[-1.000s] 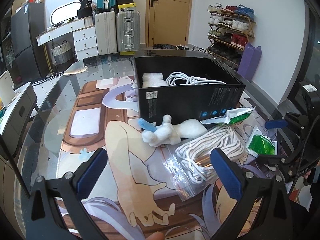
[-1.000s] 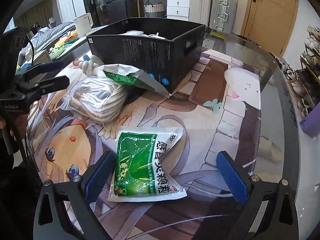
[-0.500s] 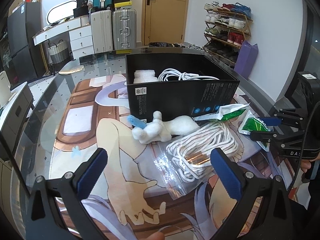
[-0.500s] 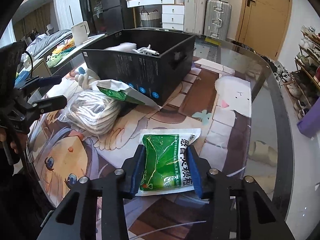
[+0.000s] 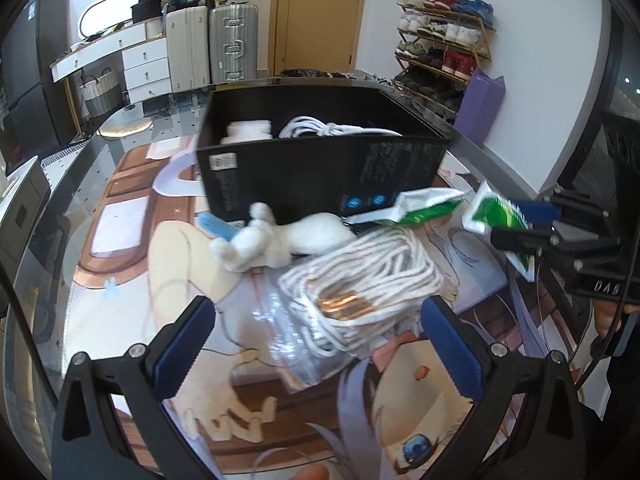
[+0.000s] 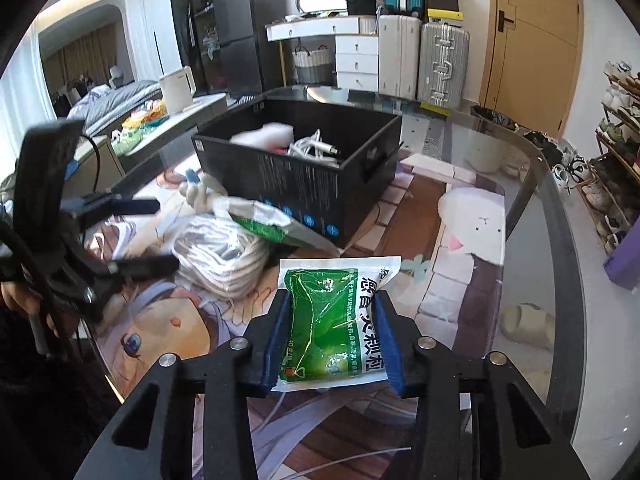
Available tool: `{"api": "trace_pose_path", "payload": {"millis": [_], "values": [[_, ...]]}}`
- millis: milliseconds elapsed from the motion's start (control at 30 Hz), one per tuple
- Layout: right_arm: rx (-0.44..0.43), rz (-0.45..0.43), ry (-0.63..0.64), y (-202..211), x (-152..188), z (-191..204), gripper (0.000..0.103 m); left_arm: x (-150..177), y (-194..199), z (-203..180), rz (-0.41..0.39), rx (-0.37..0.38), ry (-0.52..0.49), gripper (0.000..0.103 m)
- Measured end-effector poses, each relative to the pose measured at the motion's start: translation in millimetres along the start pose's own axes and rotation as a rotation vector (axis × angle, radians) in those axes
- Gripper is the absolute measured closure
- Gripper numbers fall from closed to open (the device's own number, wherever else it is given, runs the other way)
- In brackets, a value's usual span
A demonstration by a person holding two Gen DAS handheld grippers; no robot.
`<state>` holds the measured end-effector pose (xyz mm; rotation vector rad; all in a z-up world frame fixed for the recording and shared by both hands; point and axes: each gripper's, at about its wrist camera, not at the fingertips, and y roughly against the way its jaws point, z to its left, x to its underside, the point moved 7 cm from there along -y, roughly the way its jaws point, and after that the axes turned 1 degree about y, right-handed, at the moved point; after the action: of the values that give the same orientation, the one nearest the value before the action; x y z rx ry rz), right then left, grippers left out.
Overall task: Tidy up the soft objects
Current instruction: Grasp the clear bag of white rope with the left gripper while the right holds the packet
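Observation:
My right gripper (image 6: 332, 332) is shut on a green and white medicine pouch (image 6: 332, 320) and holds it lifted above the table; the pouch also shows in the left wrist view (image 5: 496, 216). My left gripper (image 5: 316, 340) is open and empty, hovering over a bagged coil of white rope (image 5: 360, 284). A white plush toy (image 5: 272, 240) lies against the black box (image 5: 320, 168), which holds a white cable (image 5: 332, 130) and a white roll (image 5: 248, 130). A second green pouch (image 5: 424, 206) leans on the box.
The glass table (image 6: 532, 208) carries a printed anime mat (image 5: 132, 240). Its curved edge runs close on the right. Suitcases (image 6: 420, 60), a door, a shoe rack (image 5: 440, 64) and drawers stand beyond the table.
My right gripper closed on the green pouch and lifted it off the mat toward the box. My left gripper drifted forward over the rope.

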<state>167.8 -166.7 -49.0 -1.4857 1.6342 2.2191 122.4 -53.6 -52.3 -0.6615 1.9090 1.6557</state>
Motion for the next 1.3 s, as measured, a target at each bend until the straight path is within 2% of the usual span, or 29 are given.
{"api": "trace_pose_path", "payload": {"millis": [233,367,567,800,1000,1300], "values": [[-0.004,-0.032,-0.016,10,-5,-4,0.061,-1,-8,-18,0.033,0.018,-0.030,0.000],[-0.009,-0.044,-0.022,15,-7,-6,0.061,-5,-10,-27,0.031,0.002,-0.080,0.000],[-0.009,-0.051,-0.025,19,-6,-8,0.061,-12,-15,-33,0.042,0.013,-0.100,0.000],[-0.013,-0.054,-0.023,21,-6,-8,0.061,-26,-14,-40,0.028,0.047,-0.162,0.000],[-0.010,-0.049,-0.029,22,-5,-11,0.061,-33,-24,-44,0.059,0.089,-0.172,0.000],[-0.012,-0.047,-0.032,23,-6,-14,0.061,-17,-20,-53,0.101,0.150,-0.218,0.000]]}}
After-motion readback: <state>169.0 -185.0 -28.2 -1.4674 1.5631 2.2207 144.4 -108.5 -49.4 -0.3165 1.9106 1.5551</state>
